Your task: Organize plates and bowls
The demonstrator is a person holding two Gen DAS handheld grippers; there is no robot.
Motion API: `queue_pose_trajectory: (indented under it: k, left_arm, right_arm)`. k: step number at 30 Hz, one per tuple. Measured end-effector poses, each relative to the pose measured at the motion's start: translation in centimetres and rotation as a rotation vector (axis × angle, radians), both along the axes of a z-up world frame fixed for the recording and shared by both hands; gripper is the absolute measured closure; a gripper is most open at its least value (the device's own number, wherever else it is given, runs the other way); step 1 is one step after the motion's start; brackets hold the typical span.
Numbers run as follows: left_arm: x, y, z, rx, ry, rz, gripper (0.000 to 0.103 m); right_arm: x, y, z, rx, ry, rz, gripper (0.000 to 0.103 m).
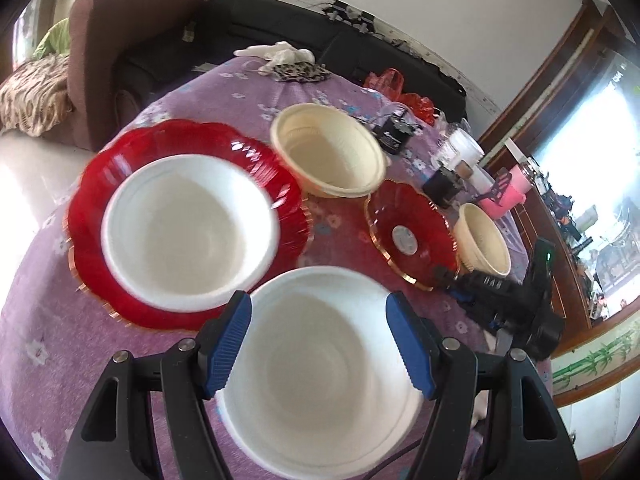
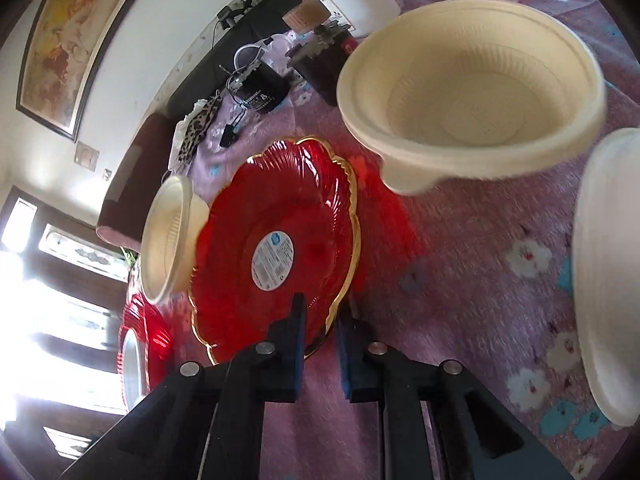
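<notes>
Left gripper: blue-padded fingers spread wide, straddling the near white foam bowl; pads look level with its rim on both sides, but I can't tell if they touch it, so not a confirmed hold. Right gripper: fingers narrowed around the gold-trimmed rim of the small red fluted plastic plate with the round sticker; rim runs into the gap, contact likely but not certain. Taking that plate as landmark on the purple floral tablecloth: one cream ribbed plastic bowl sits behind it, a second cream bowl just beside it on the far side from the left gripper, the large red scalloped plate well across from it carrying a second white bowl, and the straddled white bowl in front. Count: two red plates, two cream bowls, two white bowls. Handling, my read: all of it light. White bowls look thin and crushable, so grip by the rim, gently. Cream bowls are stiffer, with a flanged lip that's a good pinch point. Red plates are rigid, glossy, probably slick; edge pinch only, keep level.
</notes>
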State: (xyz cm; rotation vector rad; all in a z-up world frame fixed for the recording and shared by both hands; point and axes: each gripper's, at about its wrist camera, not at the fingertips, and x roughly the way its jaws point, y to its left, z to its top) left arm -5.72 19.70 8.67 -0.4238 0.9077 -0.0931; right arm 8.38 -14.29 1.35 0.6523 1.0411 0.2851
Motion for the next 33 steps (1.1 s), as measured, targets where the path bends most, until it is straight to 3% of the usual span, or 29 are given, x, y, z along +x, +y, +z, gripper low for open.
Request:
queue_pose_trajectory:
  k: [11, 14, 21, 33]
  left_arm:
    - [3.1, -5.4, 0.5, 0.032, 0.027, -0.103, 0.034]
    - [4.0, -7.0, 0.6, 0.056, 0.033, -0.129, 0.033]
    - [7.3, -10.5, -0.8, 0.092, 0.104, -0.2, 0.032]
    - [10.2, -13.1, -4.9, 0.145, 0.221, -0.226, 0.032]
  right_arm:
    - [-5.8, -2.9, -0.2, 0.006, 0.015, 0.043, 0.088]
    - [-7.1, -4.1, 0.2, -0.031, -0.005, 0.022, 0.088]
    - [-7.2, -4.8, 0.2, -0.046, -0.016, 0.005, 0.088]
    - [-7.1, -4.9, -0.1, -0.051, -0.025, 0.013, 0.088]
